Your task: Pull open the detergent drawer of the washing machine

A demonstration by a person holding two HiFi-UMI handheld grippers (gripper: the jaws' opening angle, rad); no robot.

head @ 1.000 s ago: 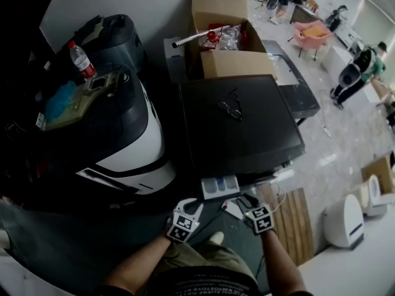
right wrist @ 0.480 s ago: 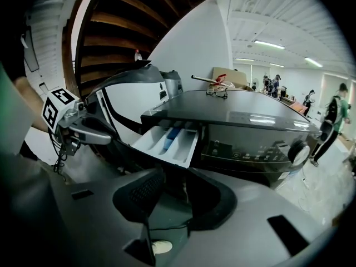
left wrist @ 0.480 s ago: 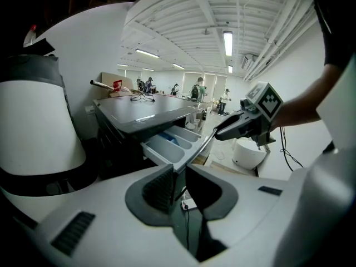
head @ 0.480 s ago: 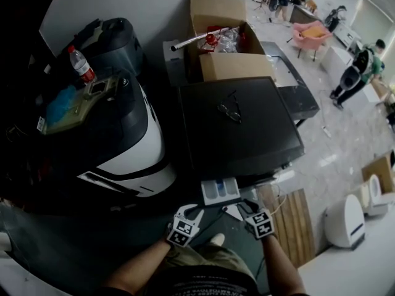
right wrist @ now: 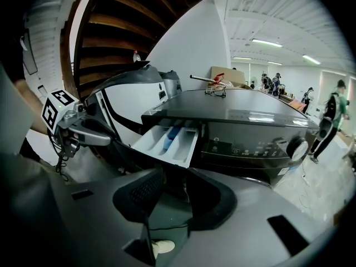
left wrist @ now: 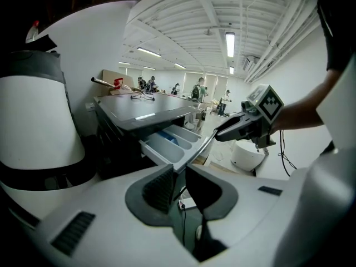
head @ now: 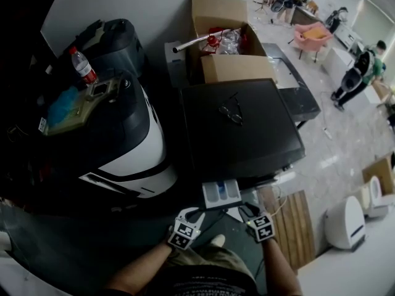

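The washing machine (head: pixel 241 134), with a dark flat top, fills the middle of the head view, and a pair of glasses (head: pixel 229 111) lies on this top. The detergent drawer (head: pixel 220 193) is pulled out from the front of the machine, in the lower middle of the frame; it is white, with several compartments and a blue piece in one of them. The left gripper (head: pixel 192 214) hangs just below the left corner of the drawer front. Its jaws stand only a little apart and nothing is between them; through the gap one sees the floor and a cable. The right gripper (head: pixel 247 209) is just below the right corner of the drawer; its jaws are wider apart and also empty. Whether either gripper touches the drawer, I cannot tell. At the left of the frame stands a big black and white appliance (head: pixel 133 134), and a water bottle (head: pixel 81 63) is upright on it.
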